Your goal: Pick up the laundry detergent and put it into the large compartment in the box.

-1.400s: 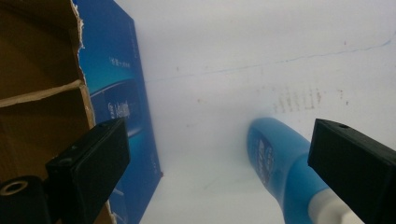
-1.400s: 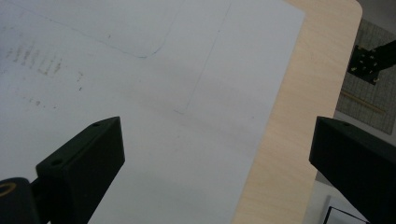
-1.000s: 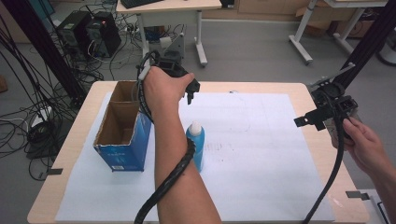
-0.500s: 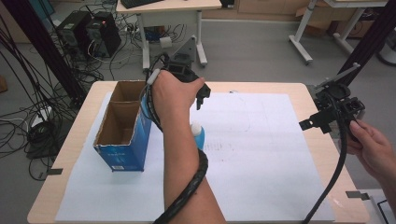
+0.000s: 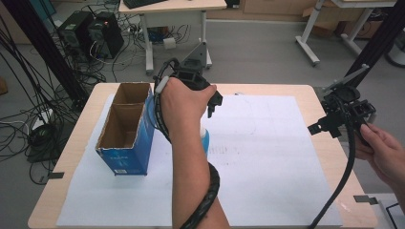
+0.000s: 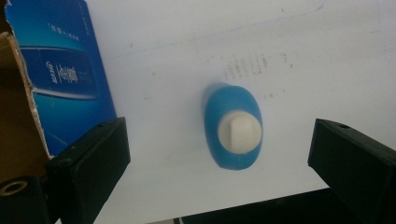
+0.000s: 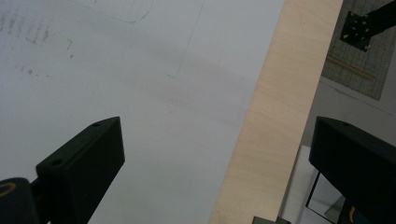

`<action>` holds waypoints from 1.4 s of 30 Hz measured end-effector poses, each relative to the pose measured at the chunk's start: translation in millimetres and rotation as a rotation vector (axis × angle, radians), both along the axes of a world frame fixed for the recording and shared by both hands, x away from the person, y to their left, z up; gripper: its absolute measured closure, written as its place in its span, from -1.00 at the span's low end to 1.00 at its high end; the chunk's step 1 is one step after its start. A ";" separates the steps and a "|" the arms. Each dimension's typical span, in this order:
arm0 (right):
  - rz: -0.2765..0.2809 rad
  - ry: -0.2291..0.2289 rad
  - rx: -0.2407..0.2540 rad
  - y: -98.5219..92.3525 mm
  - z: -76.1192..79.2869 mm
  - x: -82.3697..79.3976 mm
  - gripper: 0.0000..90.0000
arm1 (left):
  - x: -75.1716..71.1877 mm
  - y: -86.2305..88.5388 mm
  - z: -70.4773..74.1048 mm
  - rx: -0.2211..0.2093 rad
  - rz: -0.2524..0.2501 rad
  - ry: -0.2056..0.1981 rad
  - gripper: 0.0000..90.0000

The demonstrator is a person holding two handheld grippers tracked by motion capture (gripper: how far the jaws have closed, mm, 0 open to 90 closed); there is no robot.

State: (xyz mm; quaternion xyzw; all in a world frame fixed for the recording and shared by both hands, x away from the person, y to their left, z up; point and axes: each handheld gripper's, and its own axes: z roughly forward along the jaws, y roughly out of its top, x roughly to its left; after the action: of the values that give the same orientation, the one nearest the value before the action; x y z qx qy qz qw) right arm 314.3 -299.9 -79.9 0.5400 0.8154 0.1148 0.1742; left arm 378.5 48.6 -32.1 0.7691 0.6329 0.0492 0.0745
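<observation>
A blue bottle with a white cap (image 6: 236,128) stands upright on the white paper, seen from above in the left gripper view. In the high view the bottle (image 5: 205,139) peeks out from behind the person's left forearm. My left gripper (image 5: 210,104) hovers above it, open, its jaws wide on either side of the bottle (image 6: 218,127) and not touching it. An open blue cardboard box (image 5: 125,143) stands just left of the bottle. My right gripper (image 5: 342,121) is held above the table's right edge, open (image 7: 217,126) with nothing between its jaws.
White paper (image 5: 267,162) covers most of the wooden table (image 5: 329,157). The box's blue side (image 6: 60,79) stands close to my left jaw. Cables trail from both grippers. Desks, computers and wiring lie on the floor beyond the table.
The left hand and its gripper have drifted a little to the right above the bottle, and the forearm now hides more of it. The right gripper has shifted slightly right.
</observation>
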 end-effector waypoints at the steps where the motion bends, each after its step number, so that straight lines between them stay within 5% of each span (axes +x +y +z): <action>1: 0.000 0.000 0.000 0.0 0.0 0.0 -0.92 | 0.0 0.0 0.0 0.000 0.000 0.000 -0.87; 18: -0.018 0.002 -0.004 -10.6 -2.0 -7.7 -0.92 | -1.2 -21.2 -10.4 -0.003 -0.037 0.016 -0.87; 42: -0.026 0.001 -0.017 -16.6 -3.8 -15.8 -0.92 | 5.2 -24.7 -56.2 0.013 -0.004 0.056 -0.87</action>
State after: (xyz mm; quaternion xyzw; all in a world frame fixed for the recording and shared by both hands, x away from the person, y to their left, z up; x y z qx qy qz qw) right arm 298.5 -316.4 -83.6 0.5491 0.8094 0.1054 0.1797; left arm 383.7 23.9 -88.3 0.7721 0.6326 0.0319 0.0519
